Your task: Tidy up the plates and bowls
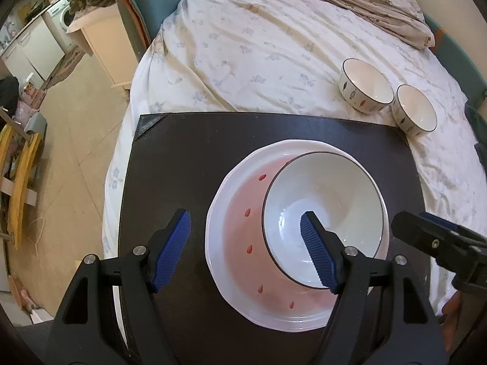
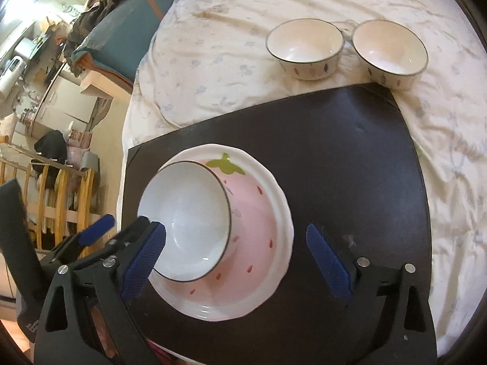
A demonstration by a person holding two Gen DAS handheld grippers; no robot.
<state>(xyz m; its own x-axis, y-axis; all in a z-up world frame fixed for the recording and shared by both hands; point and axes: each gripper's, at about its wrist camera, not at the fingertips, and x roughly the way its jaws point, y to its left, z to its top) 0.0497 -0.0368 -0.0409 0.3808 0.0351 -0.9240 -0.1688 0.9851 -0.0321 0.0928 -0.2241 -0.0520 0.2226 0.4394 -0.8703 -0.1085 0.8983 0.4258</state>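
A white bowl with a dark rim sits inside a pink strawberry-pattern plate on a dark board. My left gripper is open above the plate, its right fingertip over the bowl's hollow. My right gripper is open and empty above the plate, its left finger at the bowl's near rim. Two small leaf-pattern bowls stand side by side on the bed beyond the board; they also show in the right wrist view.
The board lies on a bed with a white floral sheet. A rumpled blanket lies at the far end. The floor, a wooden rack and cabinets are to the left.
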